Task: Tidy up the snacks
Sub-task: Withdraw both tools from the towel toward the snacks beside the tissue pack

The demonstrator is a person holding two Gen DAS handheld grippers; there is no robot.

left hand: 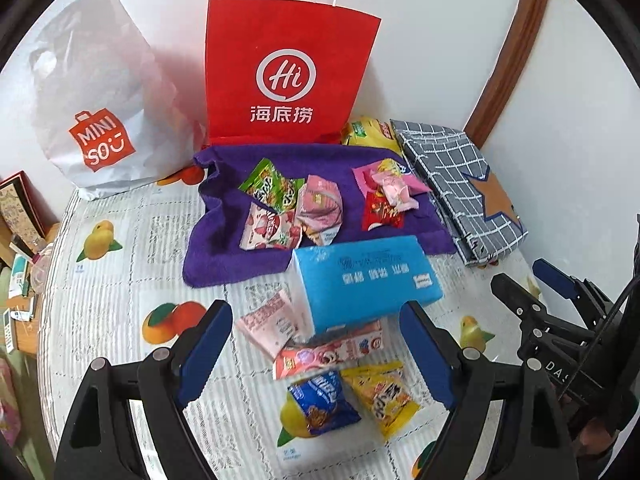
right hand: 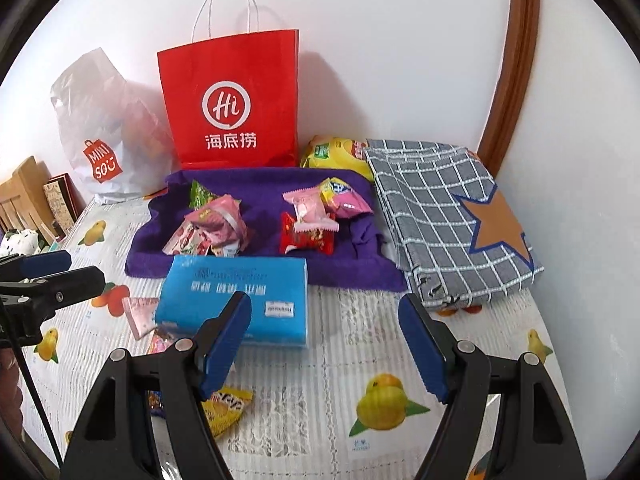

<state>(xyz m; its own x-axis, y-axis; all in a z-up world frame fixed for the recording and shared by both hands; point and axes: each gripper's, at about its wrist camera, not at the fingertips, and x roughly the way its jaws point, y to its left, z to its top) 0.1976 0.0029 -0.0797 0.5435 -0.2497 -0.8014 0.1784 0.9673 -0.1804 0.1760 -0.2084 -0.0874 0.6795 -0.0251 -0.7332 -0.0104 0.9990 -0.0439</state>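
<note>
Several snack packets lie in two piles on a purple towel [left hand: 224, 240] [right hand: 264, 204]: a green and pink pile [left hand: 292, 208] [right hand: 212, 224] on the left, a pink and red pile [left hand: 384, 196] [right hand: 316, 216] on the right. Loose packets lie on the table near me: pink [left hand: 268, 322], red-white [left hand: 328, 354], blue [left hand: 322, 402], yellow [left hand: 382, 394] [right hand: 226, 404]. My left gripper [left hand: 320, 356] is open above these loose packets, holding nothing. My right gripper [right hand: 326, 344] is open and empty over the tablecloth, right of a blue tissue pack [left hand: 368, 280] [right hand: 236, 300].
A red paper bag [left hand: 288, 72] [right hand: 232, 100] and a white Miniso bag [left hand: 96, 120] [right hand: 108, 136] stand against the wall. A folded grey checked cloth [left hand: 456, 184] [right hand: 448, 216] lies at right, a yellow chip bag [left hand: 368, 132] [right hand: 336, 152] behind it. Table edge at left.
</note>
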